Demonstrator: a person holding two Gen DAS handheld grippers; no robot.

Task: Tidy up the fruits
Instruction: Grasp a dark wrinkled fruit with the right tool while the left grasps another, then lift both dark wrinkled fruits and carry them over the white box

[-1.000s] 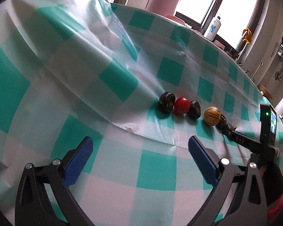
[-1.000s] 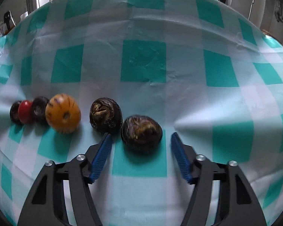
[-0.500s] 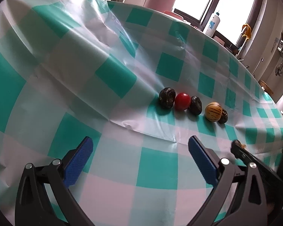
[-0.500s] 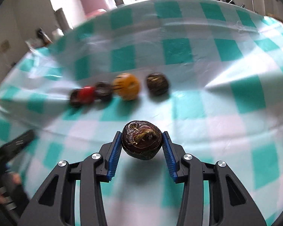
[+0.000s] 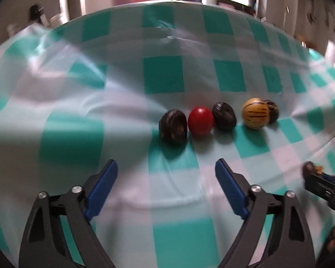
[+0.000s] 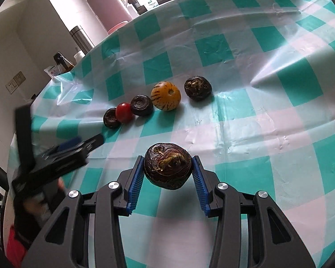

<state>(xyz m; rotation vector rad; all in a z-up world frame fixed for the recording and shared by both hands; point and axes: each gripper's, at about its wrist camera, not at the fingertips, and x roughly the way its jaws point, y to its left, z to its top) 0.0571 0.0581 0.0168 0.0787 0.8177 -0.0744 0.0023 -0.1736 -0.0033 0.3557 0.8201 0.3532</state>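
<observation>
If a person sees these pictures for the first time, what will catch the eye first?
First, the dark brown water chestnut clamped in the right claw, lifted above the green-and-white checked tablecloth. Behind it runs a row of fruits, where the red tomato and the striped orange melon stand out among darker ones.

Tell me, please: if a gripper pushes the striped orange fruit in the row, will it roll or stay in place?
The striped orange fruit looks nearly round, so it would probably roll. Its skin looks smooth and glossy, and the tablecloth seems shiny plastic, so it may slide too. The dark fruits stand close on both sides, so it would likely bump them.
</observation>
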